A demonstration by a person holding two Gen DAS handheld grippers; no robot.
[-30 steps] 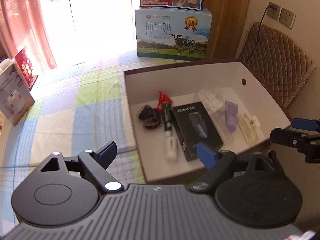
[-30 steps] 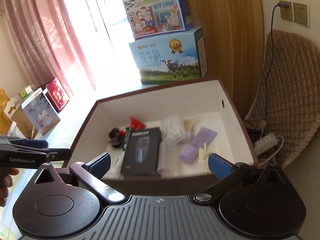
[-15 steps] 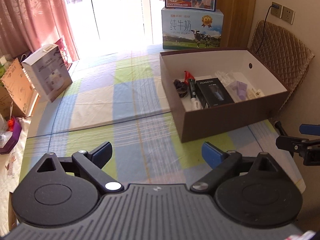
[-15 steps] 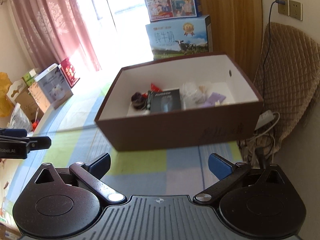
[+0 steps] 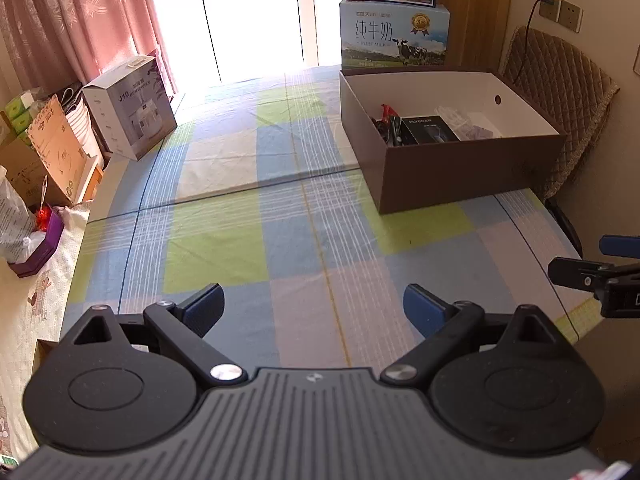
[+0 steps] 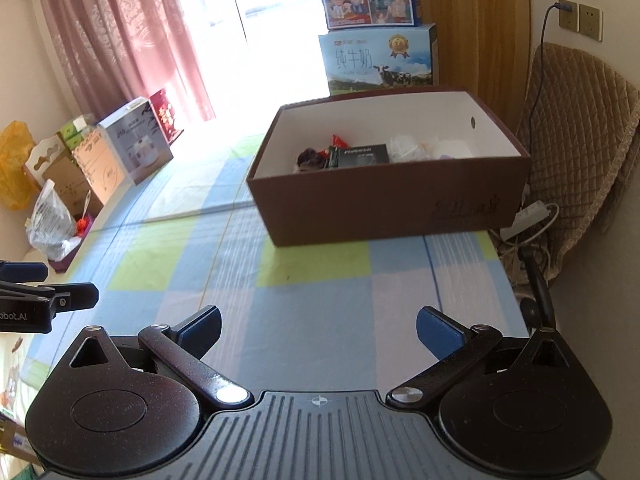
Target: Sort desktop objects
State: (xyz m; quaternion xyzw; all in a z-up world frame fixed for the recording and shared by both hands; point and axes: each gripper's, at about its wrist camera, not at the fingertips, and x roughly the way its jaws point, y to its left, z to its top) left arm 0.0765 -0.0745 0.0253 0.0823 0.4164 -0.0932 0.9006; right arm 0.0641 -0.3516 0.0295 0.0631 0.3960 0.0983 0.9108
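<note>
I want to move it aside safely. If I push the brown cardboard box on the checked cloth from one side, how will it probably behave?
The brown cardboard box is wide and low, so it will probably slide and not tip. Its few contents, such as the black carton, look small, so it is likely light. The checked cloth might wrinkle ahead of it.
</note>
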